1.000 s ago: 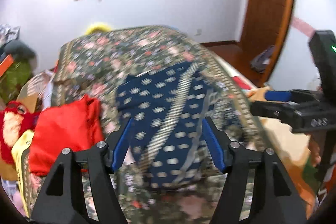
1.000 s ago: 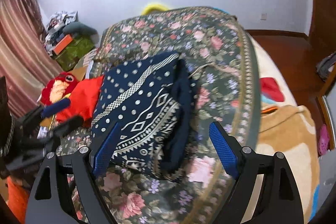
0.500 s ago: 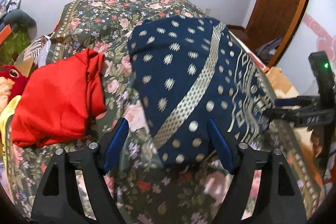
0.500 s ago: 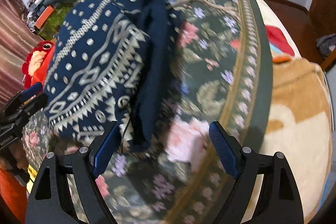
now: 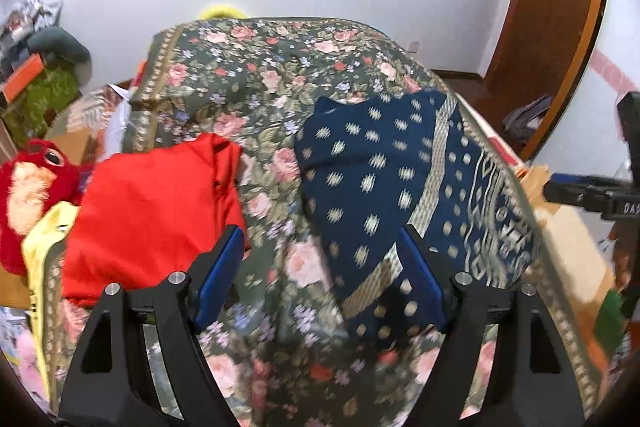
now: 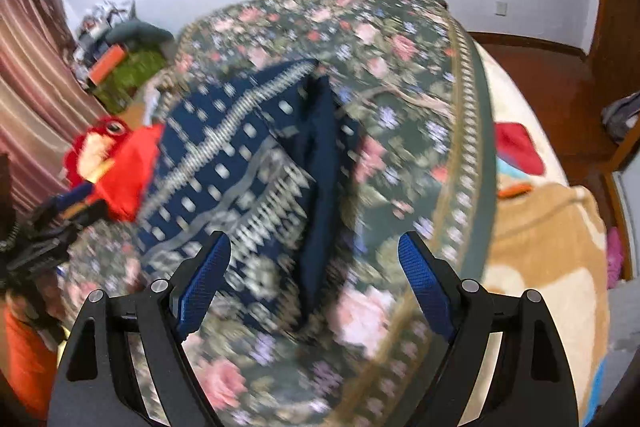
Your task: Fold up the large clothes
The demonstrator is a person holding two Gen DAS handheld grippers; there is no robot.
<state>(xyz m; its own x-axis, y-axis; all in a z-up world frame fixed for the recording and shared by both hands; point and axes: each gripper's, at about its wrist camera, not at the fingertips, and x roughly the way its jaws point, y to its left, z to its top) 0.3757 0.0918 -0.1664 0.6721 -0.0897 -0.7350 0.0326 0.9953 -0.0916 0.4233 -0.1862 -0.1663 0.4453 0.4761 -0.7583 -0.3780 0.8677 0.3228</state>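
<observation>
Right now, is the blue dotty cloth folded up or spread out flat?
Folded. The blue patterned garment lies as a compact bundle on the floral bedspread, layered edges showing.

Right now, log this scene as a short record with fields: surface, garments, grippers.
surface: bed under a floral bedspread
main garment: folded navy patterned garment lying on the bedspread
second garment: red garment, folded, left of the navy one
left gripper: open, holding nothing
right gripper: open, holding nothing
other: red plush toy at the bed's left edge
</observation>
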